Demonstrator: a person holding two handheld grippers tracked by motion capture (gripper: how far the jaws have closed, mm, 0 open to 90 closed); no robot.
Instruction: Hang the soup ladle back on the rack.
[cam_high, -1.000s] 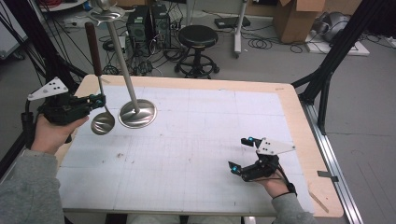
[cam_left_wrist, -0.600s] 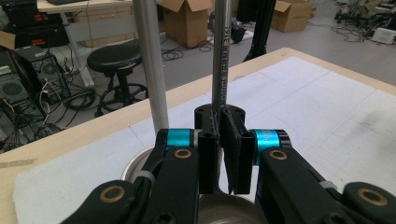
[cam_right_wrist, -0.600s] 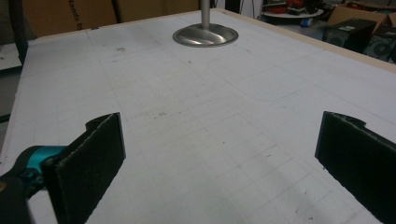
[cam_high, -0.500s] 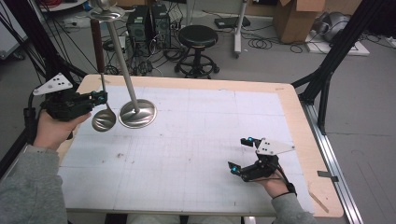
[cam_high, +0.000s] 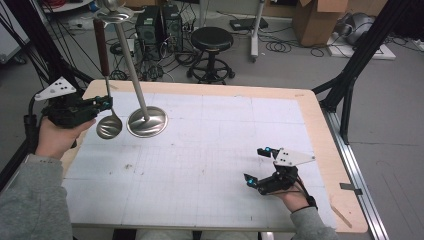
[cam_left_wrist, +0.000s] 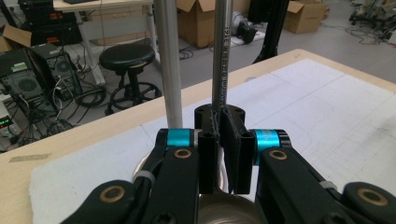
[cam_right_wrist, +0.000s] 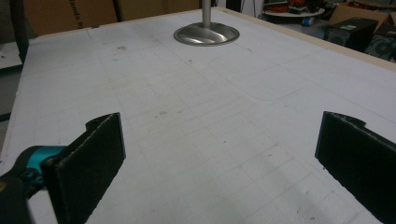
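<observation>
Since a second ago our left gripper (cam_high: 102, 104) has lifted the ladle (cam_high: 109, 125) a touch and slid it toward the stand, so its bowl now hangs just off the worktop (cam_high: 210, 150) instead of resting lower by the edge. Our right gripper (cam_high: 260, 167) hasn't budged at all.

Right now we've got the left gripper clamped on the ladle's thin metal shaft (cam_left_wrist: 221, 60), and the left gripper view shows the pads pinched tight on it with the shaft running straight up out of them. The ladle stands upright, dark wooden handle (cam_high: 101, 42) well above the gripper, shiny bowl just below it.

Just beside the left gripper, on the side facing our other hand, sits the metal stand (cam_high: 146, 121): a round steel base flat on the worktop with a pole (cam_left_wrist: 167, 60) rising next to the ladle shaft. The two poles are close but not touching as far as we can tell, and the ladle bowl hangs right next to the base's rim.

Our right gripper rests low on the near part of the worktop, well apart from all that, jaws spread wide with nothing between them. From its view the stand's base (cam_right_wrist: 206, 33) sits far ahead.
</observation>
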